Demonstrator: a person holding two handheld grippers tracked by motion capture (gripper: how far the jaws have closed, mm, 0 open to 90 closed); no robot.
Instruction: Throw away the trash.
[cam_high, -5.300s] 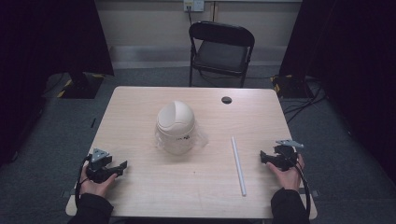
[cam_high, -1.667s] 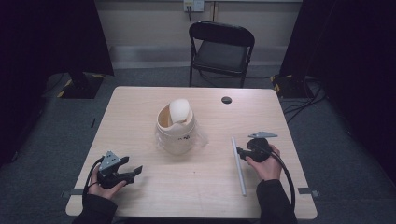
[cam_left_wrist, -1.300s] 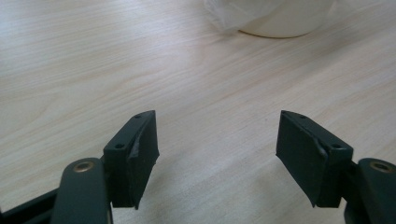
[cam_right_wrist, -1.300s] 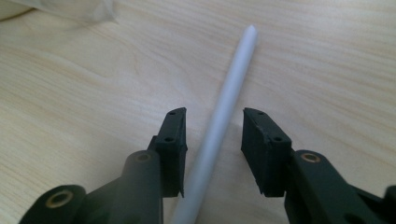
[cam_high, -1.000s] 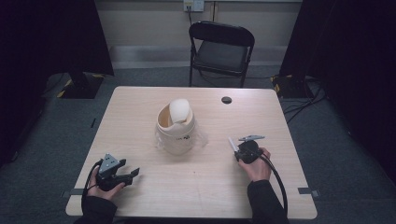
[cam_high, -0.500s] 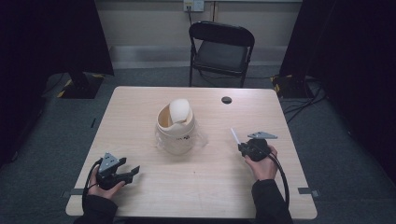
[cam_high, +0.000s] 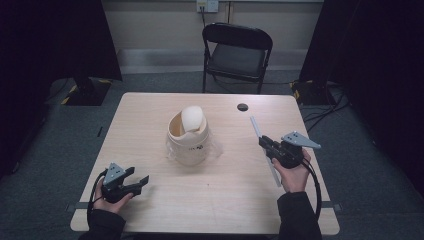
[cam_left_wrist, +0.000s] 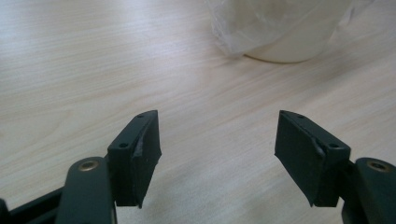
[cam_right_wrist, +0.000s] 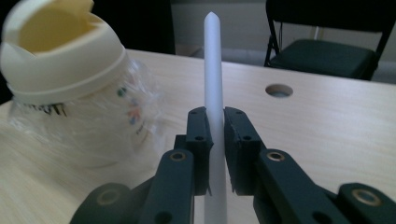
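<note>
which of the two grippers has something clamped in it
The right gripper: its fingers pinch the white stick. The left gripper is open over the bare table.

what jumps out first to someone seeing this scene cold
The cream bin with its swing lid tipped open stands mid-table, clear plastic bunched around its body. To its right, the right gripper is clamped on a long white stick whose pointed end aims toward the far edge. At the near left corner the left gripper hangs open over bare wood.
</note>
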